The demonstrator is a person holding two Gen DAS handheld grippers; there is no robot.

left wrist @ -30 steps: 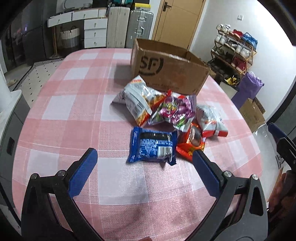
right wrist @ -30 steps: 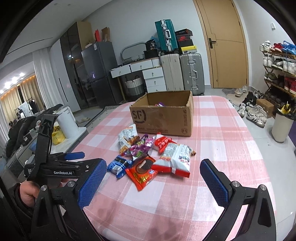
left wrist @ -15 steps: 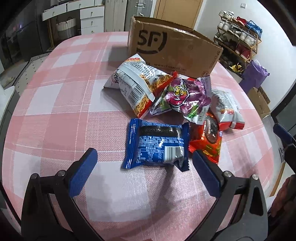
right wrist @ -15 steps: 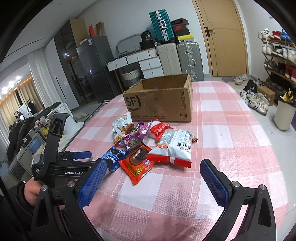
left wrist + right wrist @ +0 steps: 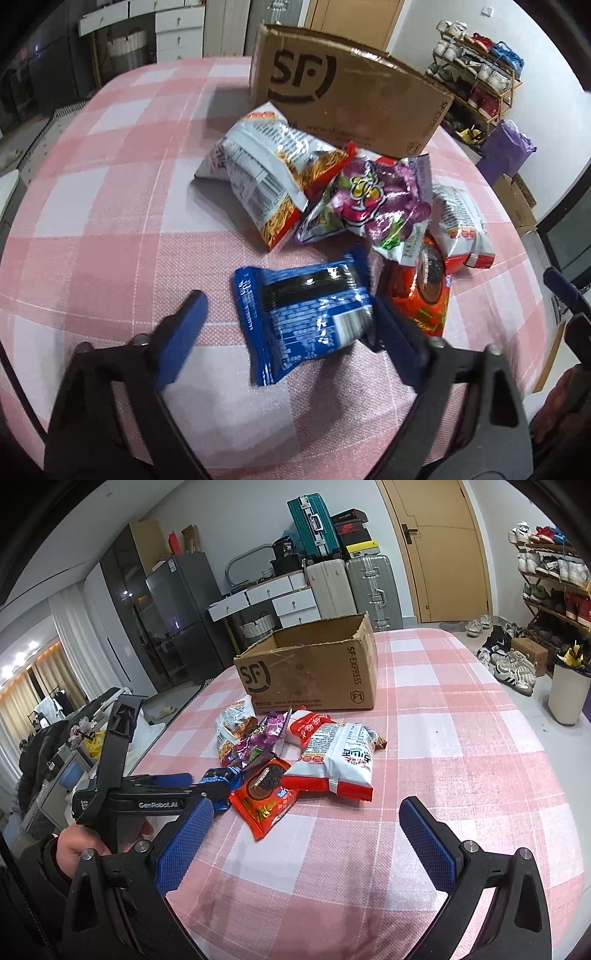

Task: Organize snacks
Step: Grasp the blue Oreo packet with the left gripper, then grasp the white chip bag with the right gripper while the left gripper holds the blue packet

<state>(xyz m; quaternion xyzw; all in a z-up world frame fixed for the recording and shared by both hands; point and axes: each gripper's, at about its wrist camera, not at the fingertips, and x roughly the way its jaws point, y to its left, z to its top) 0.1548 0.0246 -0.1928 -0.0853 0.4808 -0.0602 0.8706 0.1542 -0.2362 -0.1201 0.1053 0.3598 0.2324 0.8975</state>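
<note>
The left tongs (image 5: 286,325) are closing around a blue snack packet (image 5: 303,317) on the checked desk (image 5: 110,221), beside the snack pile; the right tongs (image 5: 306,843) hover spread.

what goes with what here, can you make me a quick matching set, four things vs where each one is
Things:
1 blue packet
2 cardboard box
3 orange cookie packet
4 right claw

Places:
a behind the snack pile
b between the closing left claw jaws
c hovering over bare tablecloth
d in front of the purple packet

Pairs: 1-b, 2-a, 3-d, 4-c
</note>
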